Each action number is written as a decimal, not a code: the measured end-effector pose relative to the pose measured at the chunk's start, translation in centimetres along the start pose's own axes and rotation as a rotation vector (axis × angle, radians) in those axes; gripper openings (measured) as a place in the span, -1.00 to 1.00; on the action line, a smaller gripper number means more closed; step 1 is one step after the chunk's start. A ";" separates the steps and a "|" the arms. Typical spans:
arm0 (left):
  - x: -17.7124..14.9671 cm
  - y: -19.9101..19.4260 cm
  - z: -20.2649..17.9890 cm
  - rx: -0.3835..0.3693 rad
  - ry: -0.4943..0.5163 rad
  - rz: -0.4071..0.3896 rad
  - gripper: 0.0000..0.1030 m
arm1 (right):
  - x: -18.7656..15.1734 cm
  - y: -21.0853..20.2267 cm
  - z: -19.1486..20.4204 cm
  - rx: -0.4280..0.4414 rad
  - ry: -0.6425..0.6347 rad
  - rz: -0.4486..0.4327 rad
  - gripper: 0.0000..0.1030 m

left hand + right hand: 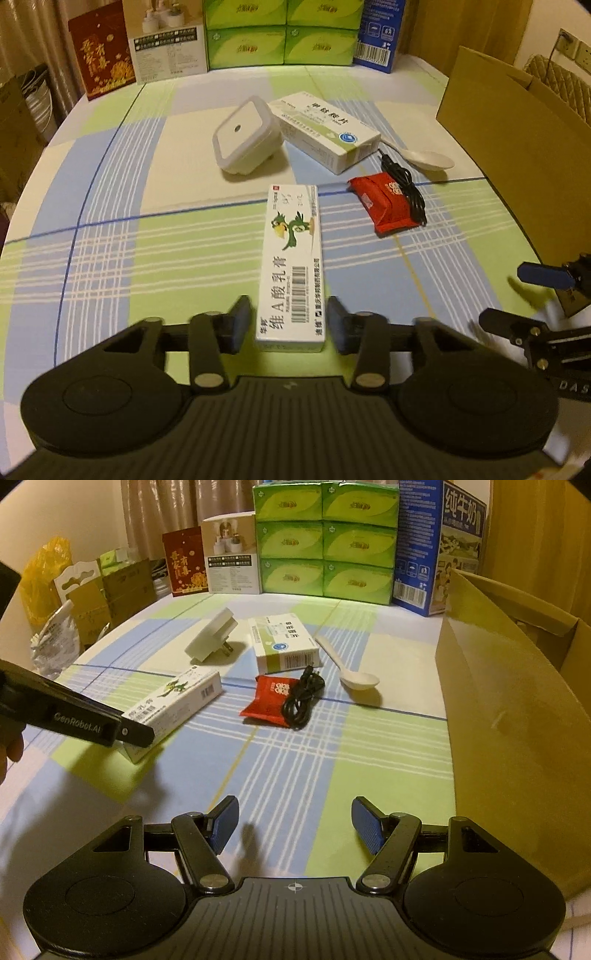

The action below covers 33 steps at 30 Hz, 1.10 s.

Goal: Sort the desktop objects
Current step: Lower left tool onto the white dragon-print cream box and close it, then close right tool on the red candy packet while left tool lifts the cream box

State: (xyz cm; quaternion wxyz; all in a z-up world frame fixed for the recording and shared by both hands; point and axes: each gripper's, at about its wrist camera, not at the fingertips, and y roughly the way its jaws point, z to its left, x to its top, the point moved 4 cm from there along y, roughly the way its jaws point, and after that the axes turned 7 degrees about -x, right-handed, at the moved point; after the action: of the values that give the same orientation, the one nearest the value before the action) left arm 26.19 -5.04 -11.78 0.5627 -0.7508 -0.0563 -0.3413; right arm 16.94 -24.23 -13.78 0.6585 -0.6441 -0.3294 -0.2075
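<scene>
The long ointment box (291,266) lies flat on the checked desk (147,243), its near end between the jaws of the left gripper (291,325), which stand apart with a small gap on each side. Beyond it are a white plug (245,136), a medicine box (325,129), a red packet (388,203) under a black cable (404,184), and a spoon (424,157). The right gripper (293,825) hovers with jaws wide apart, beside a cardboard box (517,716).

left wrist: low, close over long white ointment box (291,266) | right wrist: higher, further back | shared: checked tablecloth (332,746)
</scene>
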 end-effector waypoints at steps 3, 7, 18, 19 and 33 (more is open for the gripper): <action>0.5 0.5 0.0 -0.015 0.022 -0.008 -0.04 | 0.7 0.7 0.1 0.000 0.004 -0.008 0.28; 0.7 1.5 0.3 -0.015 0.040 -0.003 -0.07 | 2.3 1.8 0.0 -0.002 0.034 -0.025 0.28; 0.6 1.5 2.1 0.022 0.006 -0.031 -0.35 | 7.6 5.7 3.1 0.047 -0.031 -0.103 0.26; 0.5 1.5 2.2 0.024 0.006 -0.033 -0.35 | 7.9 6.2 3.4 0.051 -0.035 -0.099 0.23; 0.9 2.0 2.3 0.035 0.040 -0.048 -0.36 | 7.1 9.4 4.5 -0.017 -0.118 -0.022 -0.48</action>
State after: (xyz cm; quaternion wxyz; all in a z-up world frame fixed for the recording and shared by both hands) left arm 28.85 -3.97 -13.18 0.5684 -0.7324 -0.0692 -0.3685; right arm 27.69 -17.95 -15.63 0.6301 -0.6572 -0.3728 -0.1790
